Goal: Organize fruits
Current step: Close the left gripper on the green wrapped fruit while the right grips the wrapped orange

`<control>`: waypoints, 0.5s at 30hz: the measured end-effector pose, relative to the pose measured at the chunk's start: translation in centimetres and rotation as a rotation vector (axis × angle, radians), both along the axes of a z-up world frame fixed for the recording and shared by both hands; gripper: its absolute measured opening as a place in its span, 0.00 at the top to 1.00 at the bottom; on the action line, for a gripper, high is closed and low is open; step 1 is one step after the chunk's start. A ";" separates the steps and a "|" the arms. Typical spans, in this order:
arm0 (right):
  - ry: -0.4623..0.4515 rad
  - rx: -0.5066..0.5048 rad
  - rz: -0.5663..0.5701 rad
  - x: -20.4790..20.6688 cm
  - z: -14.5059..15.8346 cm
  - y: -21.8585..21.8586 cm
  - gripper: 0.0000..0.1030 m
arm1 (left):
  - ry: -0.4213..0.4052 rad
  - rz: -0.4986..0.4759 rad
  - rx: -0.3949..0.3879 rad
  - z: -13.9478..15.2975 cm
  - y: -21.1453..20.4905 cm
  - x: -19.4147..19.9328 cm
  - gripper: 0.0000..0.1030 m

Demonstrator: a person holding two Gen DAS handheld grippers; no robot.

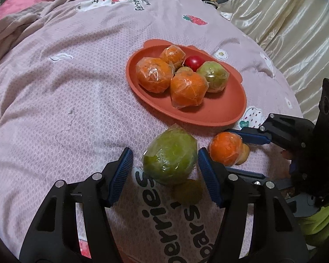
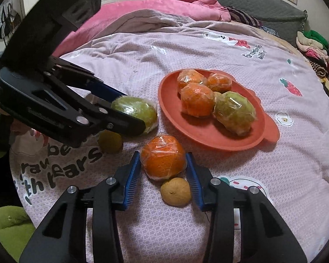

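Observation:
A wrapped green fruit (image 1: 170, 155) lies on the quilt between the pads of my left gripper (image 1: 164, 152). The right pad rests against it, while a thin strip of quilt shows at the left pad, so the jaws stand open around it. My right gripper (image 2: 163, 155) is shut on a wrapped orange (image 2: 163, 156), both pads against its sides. The orange-red plate (image 1: 219, 118) behind holds several wrapped oranges, a wrapped green fruit (image 1: 212, 76) and a small red one (image 1: 194, 62). The right wrist view shows the left gripper (image 2: 131, 109) straddling the green fruit (image 2: 140, 107).
A small brownish fruit (image 2: 175, 191) lies just behind the orange, between the right fingers. A small green fruit (image 2: 110, 142) sits under the left gripper. A pink blanket (image 2: 164, 4) is bunched at the far side of the bed. A green sleeve (image 1: 322, 219) shows at the right.

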State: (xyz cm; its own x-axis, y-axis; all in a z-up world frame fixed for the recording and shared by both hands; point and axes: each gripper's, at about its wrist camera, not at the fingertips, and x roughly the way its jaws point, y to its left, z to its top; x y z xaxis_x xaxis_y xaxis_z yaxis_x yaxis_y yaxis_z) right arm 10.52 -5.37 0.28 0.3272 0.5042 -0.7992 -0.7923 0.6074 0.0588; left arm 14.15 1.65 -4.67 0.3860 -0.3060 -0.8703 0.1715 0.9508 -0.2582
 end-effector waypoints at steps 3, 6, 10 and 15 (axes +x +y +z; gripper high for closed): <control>0.007 0.010 0.000 0.0 0.1 -0.2 0.61 | 0.008 -0.006 -0.045 0.0 0.2 0.4 0.61; 0.010 0.015 0.001 0.0 0.2 -0.2 0.61 | 0.011 -0.007 -0.053 0.0 0.2 0.3 0.61; 0.012 0.025 0.001 -0.1 0.4 -0.3 0.61 | -0.003 0.004 -0.063 0.6 0.4 -0.1 0.61; 0.012 0.046 0.001 -0.3 1.2 -0.5 0.61 | -0.039 0.016 -0.075 1.9 0.6 -0.7 0.61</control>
